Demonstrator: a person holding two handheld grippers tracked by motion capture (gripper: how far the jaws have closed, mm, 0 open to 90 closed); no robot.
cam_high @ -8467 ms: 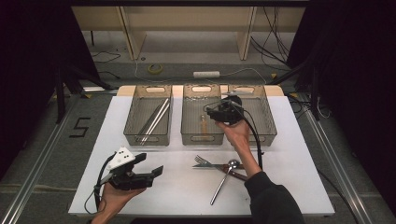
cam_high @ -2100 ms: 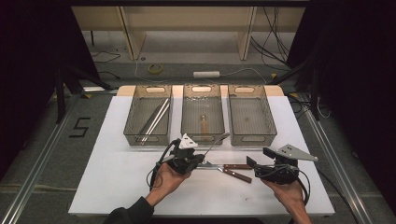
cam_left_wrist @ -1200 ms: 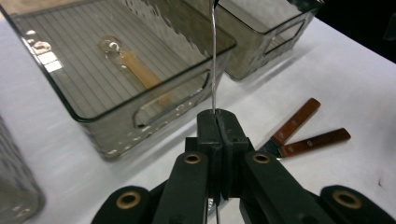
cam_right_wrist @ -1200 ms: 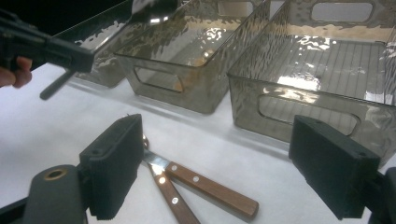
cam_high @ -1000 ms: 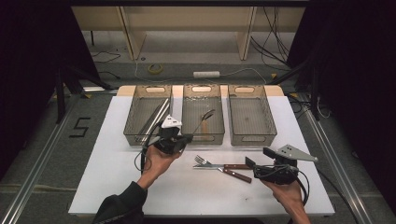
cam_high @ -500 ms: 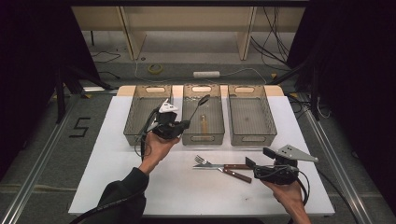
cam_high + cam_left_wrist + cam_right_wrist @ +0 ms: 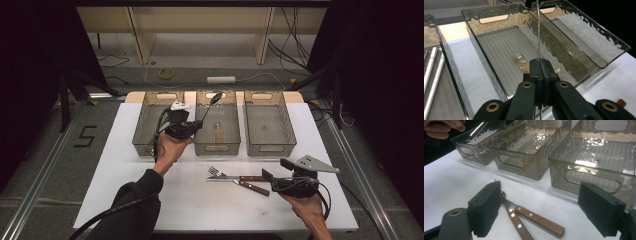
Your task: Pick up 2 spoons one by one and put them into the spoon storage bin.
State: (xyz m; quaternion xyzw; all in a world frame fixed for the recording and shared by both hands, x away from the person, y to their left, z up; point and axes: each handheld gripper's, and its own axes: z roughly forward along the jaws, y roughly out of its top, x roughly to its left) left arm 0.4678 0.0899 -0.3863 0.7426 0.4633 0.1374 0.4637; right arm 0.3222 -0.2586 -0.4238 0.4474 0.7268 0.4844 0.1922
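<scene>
My left gripper (image 7: pixel 192 127) is shut on the thin handle of a metal spoon (image 7: pixel 216 98), held tilted over the middle bin (image 7: pixel 217 144). In the left gripper view the jaws (image 7: pixel 540 64) pinch the spoon handle (image 7: pixel 538 30), which rises straight up. A wooden-handled utensil (image 7: pixel 520 61) lies on that bin's floor. My right gripper (image 7: pixel 274 169) rests open low at the right front. Just left of it, a fork (image 7: pixel 219 173) and a second wooden-handled piece (image 7: pixel 252 188) lie crossed on the white table; their handles (image 7: pixel 536 218) show between the open pads (image 7: pixel 485 205).
Three clear grey bins stand in a row at the back. The left bin (image 7: pixel 146 145) holds long metal rods (image 7: pixel 431 70). The right bin (image 7: pixel 270 145) has nothing visible in it. The white table top (image 7: pixel 120 185) has free room at the front left.
My left gripper has lifted the spoon from beside the fork and carried it back and left, over the bins. The right gripper has stayed put and open.
</scene>
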